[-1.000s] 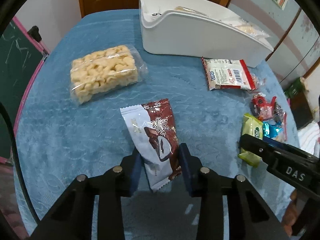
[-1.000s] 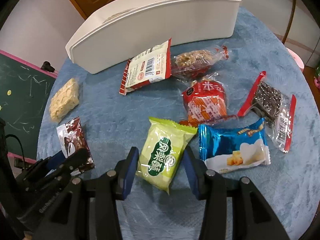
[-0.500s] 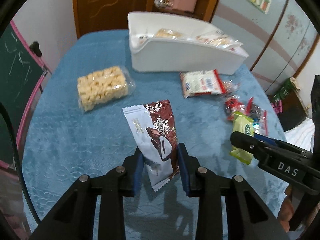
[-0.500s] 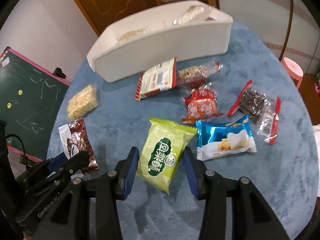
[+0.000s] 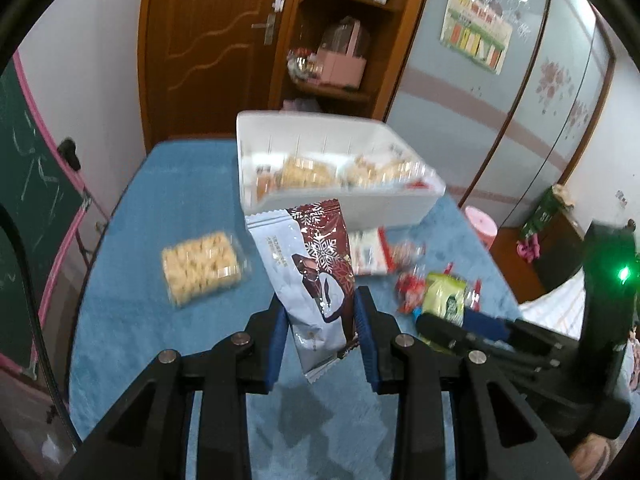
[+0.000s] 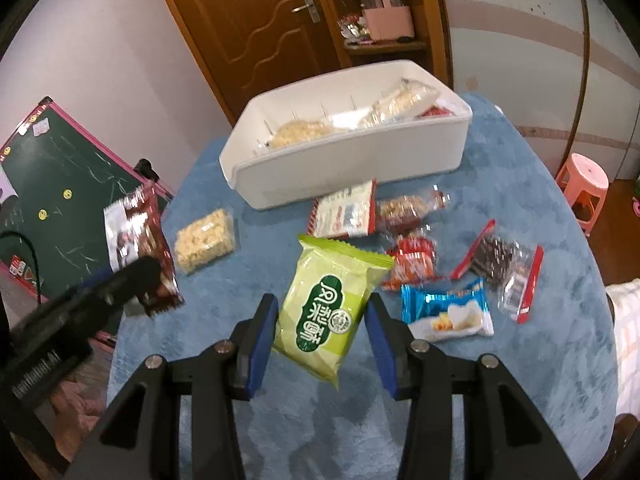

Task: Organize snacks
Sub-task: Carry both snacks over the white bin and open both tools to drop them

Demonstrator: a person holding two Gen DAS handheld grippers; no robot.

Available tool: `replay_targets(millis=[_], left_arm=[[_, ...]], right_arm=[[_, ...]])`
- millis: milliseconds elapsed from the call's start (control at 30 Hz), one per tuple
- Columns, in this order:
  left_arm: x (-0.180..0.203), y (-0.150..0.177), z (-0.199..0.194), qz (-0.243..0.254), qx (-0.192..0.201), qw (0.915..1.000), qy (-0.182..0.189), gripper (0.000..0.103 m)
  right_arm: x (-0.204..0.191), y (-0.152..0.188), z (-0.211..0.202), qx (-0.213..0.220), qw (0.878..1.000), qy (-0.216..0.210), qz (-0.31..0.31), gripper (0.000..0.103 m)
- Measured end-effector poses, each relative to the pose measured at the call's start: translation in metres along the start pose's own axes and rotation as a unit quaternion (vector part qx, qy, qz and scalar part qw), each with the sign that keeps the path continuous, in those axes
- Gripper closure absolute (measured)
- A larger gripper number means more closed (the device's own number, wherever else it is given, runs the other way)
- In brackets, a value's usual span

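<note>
The round worktop point(image 6: 540, 380), covered in soft blue plush cloth, carries a long white plastic bin point(image 6: 360, 160) with a sloped front wall. Several clear-wrapped snacks already lie inside it, so the sorting looks partly done. Still out on the cloth are a clear pack of puffed pieces point(image 6: 206, 240), a red-edged white packet point(image 6: 346, 214), a nut bar point(image 6: 404, 210), a red pouch point(image 6: 414, 262), a blue foil packet point(image 6: 448, 314) and a dark clear bag point(image 6: 500, 268). The left gripper point(image 5: 322, 332) has its fingers clamped on a glossy brown-and-white packet point(image 5: 308, 276), held clear of the cloth in front of the bin. The right gripper point(image 6: 320, 332) has its fingers pinching a crinkly green packet point(image 6: 328, 304), also lifted, short of the bin
</note>
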State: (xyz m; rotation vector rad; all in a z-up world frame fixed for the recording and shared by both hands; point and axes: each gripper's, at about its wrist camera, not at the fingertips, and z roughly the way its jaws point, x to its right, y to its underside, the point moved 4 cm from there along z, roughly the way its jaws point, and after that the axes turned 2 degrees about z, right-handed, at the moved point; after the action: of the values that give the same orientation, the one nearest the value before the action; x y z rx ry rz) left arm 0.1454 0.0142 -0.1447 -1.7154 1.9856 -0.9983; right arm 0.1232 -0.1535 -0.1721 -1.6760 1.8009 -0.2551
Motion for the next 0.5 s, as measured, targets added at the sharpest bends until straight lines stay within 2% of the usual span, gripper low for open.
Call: replay_targets(millis=[167, 333, 500], left_arm=[[-0.001, -0.054, -0.014, 0.005, 0.041, 0.9991, 0.010, 0.072], [-0.004, -0.110, -0.015, 0.013, 0.064, 0.9978, 0.016, 0.072], [-0.005, -0.165, -0.007, 0.022, 0.089, 0.9956, 0.020, 0.072]], right_arm=[[-0.003, -0.039, -0.018, 0.037, 0.999, -0.003, -0.003, 0.058], [-0.009, -0.100, -0.043, 0.096, 0.995, 0.005, -0.023, 0.058], [-0.017, -0.164, -0.061, 0.165, 0.985, 0.025, -0.050, 0.058]])
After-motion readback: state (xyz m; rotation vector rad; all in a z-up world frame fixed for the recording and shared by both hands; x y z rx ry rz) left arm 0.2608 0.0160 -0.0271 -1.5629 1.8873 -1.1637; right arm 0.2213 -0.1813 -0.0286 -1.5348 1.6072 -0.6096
